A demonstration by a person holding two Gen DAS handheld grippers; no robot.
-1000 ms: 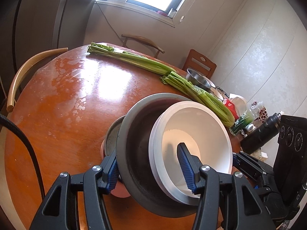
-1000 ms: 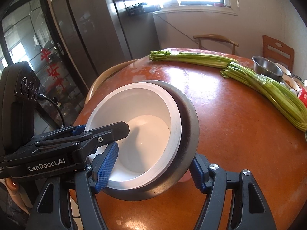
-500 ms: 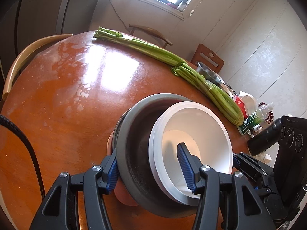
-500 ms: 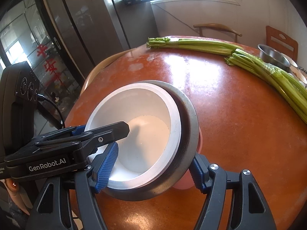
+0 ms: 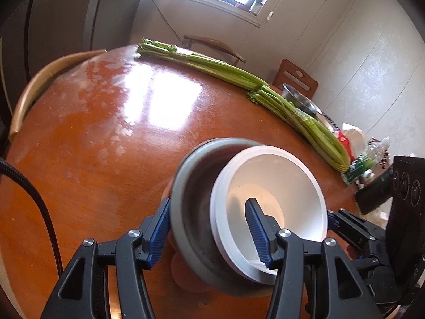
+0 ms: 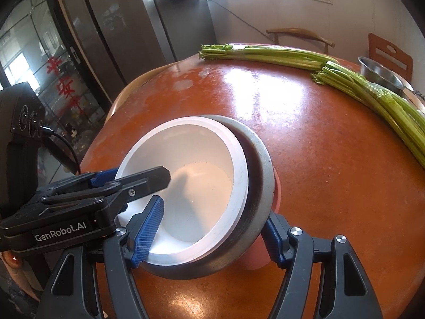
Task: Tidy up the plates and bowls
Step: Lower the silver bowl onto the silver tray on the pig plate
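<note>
While both grippers clamp a nested stack of bowls from opposite sides, the stack sits at the near edge of a round table. The left gripper and right gripper each close on the grey bowl holding a white bowl, one finger inside, one outside. A pink bowl lies underneath. Celery lies far across the table.
</note>
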